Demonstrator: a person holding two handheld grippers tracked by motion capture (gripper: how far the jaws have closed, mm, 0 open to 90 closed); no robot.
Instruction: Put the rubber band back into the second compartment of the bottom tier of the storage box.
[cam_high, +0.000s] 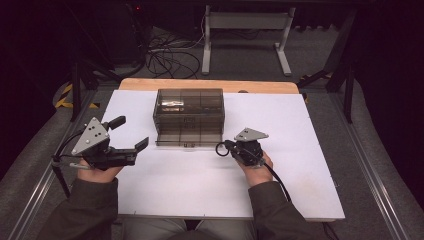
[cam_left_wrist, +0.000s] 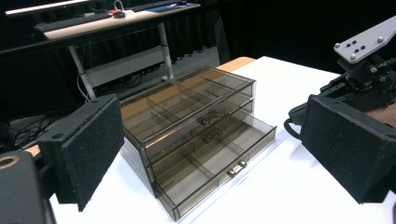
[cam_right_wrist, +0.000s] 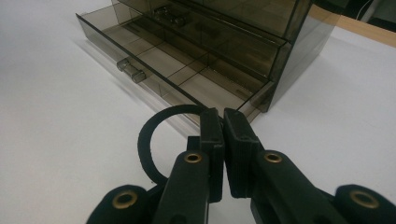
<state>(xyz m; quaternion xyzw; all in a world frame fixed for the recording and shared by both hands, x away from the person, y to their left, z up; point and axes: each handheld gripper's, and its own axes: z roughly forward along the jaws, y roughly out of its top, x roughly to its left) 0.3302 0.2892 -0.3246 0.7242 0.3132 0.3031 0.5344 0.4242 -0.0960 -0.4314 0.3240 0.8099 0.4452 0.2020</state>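
Standing mid-table, one smoked-acrylic drawer organizer (cam_high: 188, 117) has three drawers, its bottom drawer (cam_left_wrist: 219, 161) pulled out. Two grippers flank it: left gripper (cam_high: 133, 134) spread wide, empty; right gripper (cam_right_wrist: 223, 122) pinching one black band loop (cam_right_wrist: 148, 140).

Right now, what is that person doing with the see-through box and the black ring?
A person sits at a white table with a two-jaw gripper in each hand. The right gripper is shut on a black ring and holds it just in front of a smoky clear drawer box. The bottom drawer is pulled out and looks empty, so the ring may be headed in there. The left gripper waits open off to the side, holding nothing.
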